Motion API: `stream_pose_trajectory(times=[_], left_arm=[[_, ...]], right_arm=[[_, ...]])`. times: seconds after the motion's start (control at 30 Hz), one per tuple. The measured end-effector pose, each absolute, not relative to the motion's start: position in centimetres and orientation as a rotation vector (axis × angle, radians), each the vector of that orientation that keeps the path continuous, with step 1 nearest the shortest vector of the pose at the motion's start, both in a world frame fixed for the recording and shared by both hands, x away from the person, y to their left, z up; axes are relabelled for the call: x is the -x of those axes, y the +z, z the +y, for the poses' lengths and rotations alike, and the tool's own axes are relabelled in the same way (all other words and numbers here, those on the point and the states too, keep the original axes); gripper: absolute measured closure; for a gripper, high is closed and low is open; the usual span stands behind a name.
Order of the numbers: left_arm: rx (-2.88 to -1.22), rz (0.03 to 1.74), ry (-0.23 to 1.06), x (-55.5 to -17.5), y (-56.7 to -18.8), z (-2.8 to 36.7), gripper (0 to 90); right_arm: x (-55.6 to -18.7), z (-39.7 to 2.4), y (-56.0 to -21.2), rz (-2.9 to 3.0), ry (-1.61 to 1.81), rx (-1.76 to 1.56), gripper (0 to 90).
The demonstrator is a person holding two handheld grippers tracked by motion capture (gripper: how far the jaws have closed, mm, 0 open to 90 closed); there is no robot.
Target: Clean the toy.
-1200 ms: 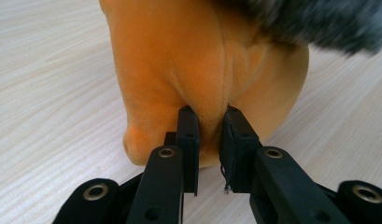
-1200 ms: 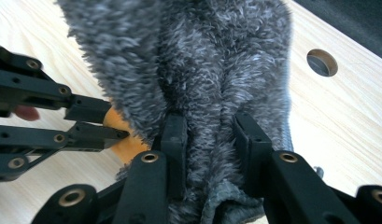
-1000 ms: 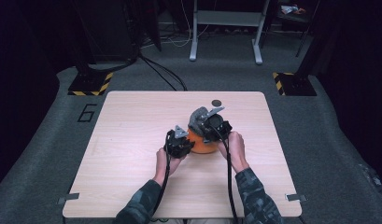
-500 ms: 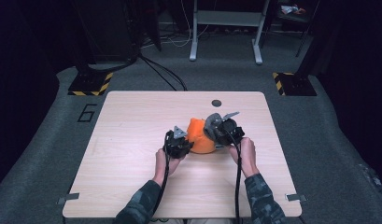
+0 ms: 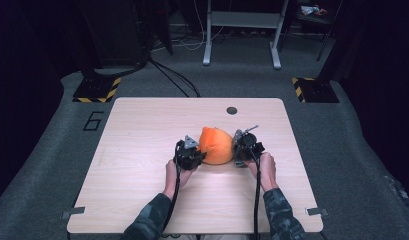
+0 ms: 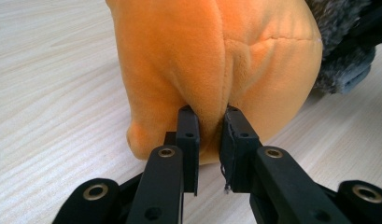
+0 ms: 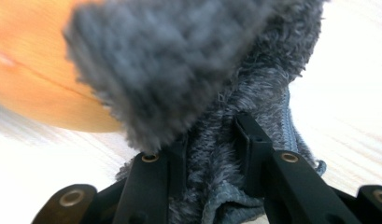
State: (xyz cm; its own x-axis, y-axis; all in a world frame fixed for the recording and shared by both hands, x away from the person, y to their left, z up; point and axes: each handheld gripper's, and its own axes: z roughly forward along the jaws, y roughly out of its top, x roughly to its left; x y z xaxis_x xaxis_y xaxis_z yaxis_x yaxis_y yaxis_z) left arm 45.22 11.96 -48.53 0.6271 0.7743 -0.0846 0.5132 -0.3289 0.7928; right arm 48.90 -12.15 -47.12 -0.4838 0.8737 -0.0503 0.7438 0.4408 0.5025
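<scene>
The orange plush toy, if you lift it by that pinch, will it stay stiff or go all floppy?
Probably floppy: the orange plush toy puckers into a fold where the left gripper pinches it. It looks soft and stuffed, so likely light for its size. Its fuzzy fabric should grip rather than slip, and nothing about it looks breakable.

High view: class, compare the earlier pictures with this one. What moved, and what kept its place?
The right gripper came down from above the orange plush toy to table level at its right side, shut on grey fuzzy cloth. The left gripper stayed put, pinching the toy.
</scene>
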Motion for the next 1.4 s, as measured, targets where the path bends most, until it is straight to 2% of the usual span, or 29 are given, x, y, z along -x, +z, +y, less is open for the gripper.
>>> stream_pose_trajectory(times=[0.2, 0.43, 0.57, 0.7, 0.77, 1.0, 1.1, 1.17, 1.2, 1.4], left_arm=[[-2.011, 1.015, 0.396, -45.2, -48.6, 12.2, 78.8], [-1.994, 1.025, 0.388, -45.3, -48.7, 12.3, 78.6], [-1.992, 1.025, 0.392, -45.3, -48.7, 12.2, 78.4], [-1.993, 1.02, 0.394, -45.3, -48.6, 12.3, 76.8], [-1.993, 1.017, 0.386, -45.3, -48.6, 12.4, 72.6], [-2.047, 1.012, 0.436, -45.2, -48.7, 12.5, 49.1], [-2.068, 1.005, 0.474, -45.4, -48.9, 12.1, 45.2], [-2.084, 0.984, 0.499, -45.5, -49.0, 11.7, 47.1], [-2.086, 0.98, 0.507, -45.5, -49.1, 11.5, 51.0], [-2.062, 0.973, 0.503, -45.5, -49.1, 11.3, 82.1]], right_arm=[[-49.3, -12.6, -48.3, 2.423, 0.585, -1.421, 68.3], [-48.0, -13.3, -44.6, 2.325, 0.68, -1.376, 68.4], [-47.3, -12.1, -42.7, 2.32, 0.758, -1.291, 68.5], [-47.8, -10.6, -43.3, 2.355, 0.713, -1.27, 68.7], [-48.3, -10.6, -43.7, 2.346, 0.728, -1.285, 68.8], [-49.1, -10.8, -43.6, 2.336, 0.716, -1.301, 68.8], [-49.3, -10.8, -43.8, 2.33, 0.717, -1.311, 68.8], [-49.3, -10.9, -43.9, 2.325, 0.726, -1.312, 68.9], [-49.3, -11.0, -43.9, 2.326, 0.723, -1.312, 68.8], [-49.2, -11.3, -43.7, 2.309, 0.736, -1.314, 68.8]])
